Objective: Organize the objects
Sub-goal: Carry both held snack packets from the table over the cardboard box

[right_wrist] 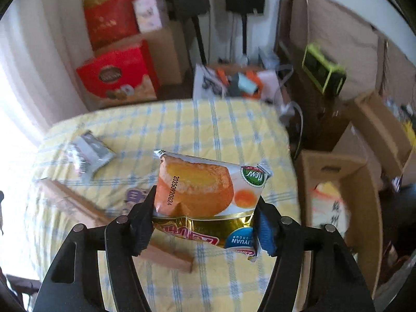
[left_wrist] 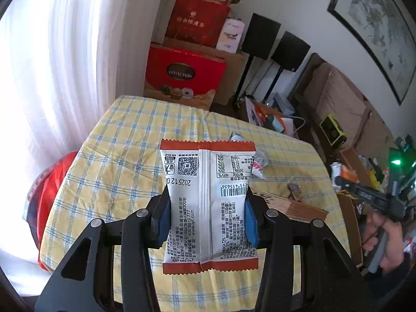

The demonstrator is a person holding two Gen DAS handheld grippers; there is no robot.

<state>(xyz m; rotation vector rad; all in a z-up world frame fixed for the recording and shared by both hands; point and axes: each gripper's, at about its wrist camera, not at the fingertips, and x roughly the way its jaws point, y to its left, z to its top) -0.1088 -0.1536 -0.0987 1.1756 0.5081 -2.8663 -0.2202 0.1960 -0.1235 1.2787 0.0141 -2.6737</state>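
My left gripper [left_wrist: 208,195] is shut on a white snack packet with orange ends [left_wrist: 208,176], its printed back facing the camera, held up over the yellow checked tablecloth [left_wrist: 117,156]. In the right wrist view my right gripper [right_wrist: 206,197] is closed on a cake packet [right_wrist: 197,182] with an orange cake picture and a gold band. Both pads touch its sides and it hangs tilted above the table [right_wrist: 208,124]. A silver packet [right_wrist: 91,150] and a small purple wrapper [right_wrist: 132,195] lie on the cloth.
A flat cardboard piece [right_wrist: 78,208] lies on the table near the packets. An open cardboard box [right_wrist: 364,182] stands on the floor at the table's right. Red gift boxes [left_wrist: 184,72] and two black speakers [left_wrist: 262,33] stand behind. A person's hand [left_wrist: 377,234] shows at far right.
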